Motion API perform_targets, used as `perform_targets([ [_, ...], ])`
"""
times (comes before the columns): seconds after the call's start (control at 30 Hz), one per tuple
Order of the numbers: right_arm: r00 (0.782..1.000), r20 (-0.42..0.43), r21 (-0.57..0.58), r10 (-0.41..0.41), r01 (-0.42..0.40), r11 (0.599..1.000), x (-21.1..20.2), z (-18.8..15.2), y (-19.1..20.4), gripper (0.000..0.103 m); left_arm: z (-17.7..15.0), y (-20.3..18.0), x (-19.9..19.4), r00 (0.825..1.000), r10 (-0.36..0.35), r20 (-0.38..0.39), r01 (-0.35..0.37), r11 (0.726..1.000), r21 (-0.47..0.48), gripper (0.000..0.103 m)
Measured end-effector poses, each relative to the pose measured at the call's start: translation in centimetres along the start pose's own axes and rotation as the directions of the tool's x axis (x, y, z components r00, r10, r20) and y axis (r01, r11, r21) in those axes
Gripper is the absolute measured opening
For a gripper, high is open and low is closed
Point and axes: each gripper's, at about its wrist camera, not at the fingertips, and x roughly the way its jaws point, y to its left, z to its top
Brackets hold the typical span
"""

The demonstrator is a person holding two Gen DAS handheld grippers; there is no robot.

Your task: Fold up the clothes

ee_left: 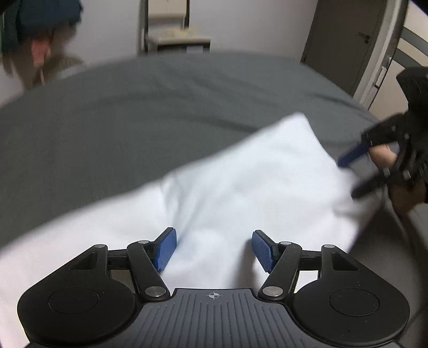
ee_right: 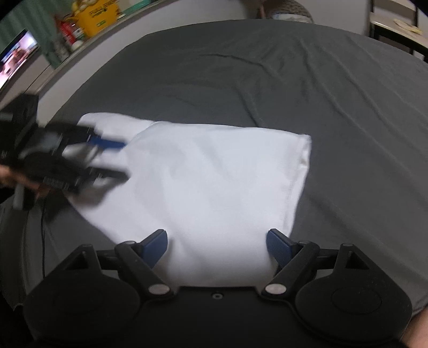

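A white garment [ee_right: 214,182] lies folded on a grey bed sheet [ee_right: 267,67]; it also shows in the left wrist view [ee_left: 240,187]. My left gripper [ee_left: 214,250] is open just above the cloth, its blue pads [ee_left: 167,249] spread apart with nothing between them. It appears blurred at the left in the right wrist view [ee_right: 115,158], over the garment's left end. My right gripper [ee_right: 217,247] is open over the garment's near edge. It shows at the right in the left wrist view [ee_left: 350,176], at the cloth's right edge.
The grey sheet [ee_left: 133,120] covers the bed. A chair [ee_left: 171,34] and a door [ee_left: 347,40] stand beyond it. A shelf with a yellow box [ee_right: 93,16] and a screen [ee_right: 16,56] is at the far left.
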Motion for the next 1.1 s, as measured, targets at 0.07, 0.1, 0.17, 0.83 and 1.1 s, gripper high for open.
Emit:
perform_targets([
  [0.07,1.000,0.001,0.021,-0.009,0.009,1.000,0.0,0.0,-0.3,0.081,-0.4,0.0,-0.5,1.000,-0.022,-0.001,0.022,0.999,0.023,0.064],
  [0.1,1.000,0.001,0.031,-0.013,0.013,0.999,0.0,0.0,-0.4,0.081,-0.2,-0.1,-1.0,0.999,-0.034,0.007,0.034,0.999,0.032,0.064],
  [0.17,1.000,0.001,0.046,-0.018,0.018,0.999,-0.1,-0.1,-0.6,0.081,-0.1,-0.1,-1.5,0.998,-0.061,0.016,0.061,0.998,0.002,0.064],
  [0.83,1.000,0.025,0.298,-0.019,0.011,0.955,0.3,-0.7,-4.7,0.062,-3.6,-2.8,-2.4,0.938,-0.278,-0.209,0.283,0.959,-0.005,0.064],
  [1.1,0.994,0.074,0.331,0.081,-0.101,0.938,0.9,-1.0,-6.2,0.025,-2.3,0.2,-8.1,0.971,-0.155,-0.181,0.165,0.985,0.042,0.064],
])
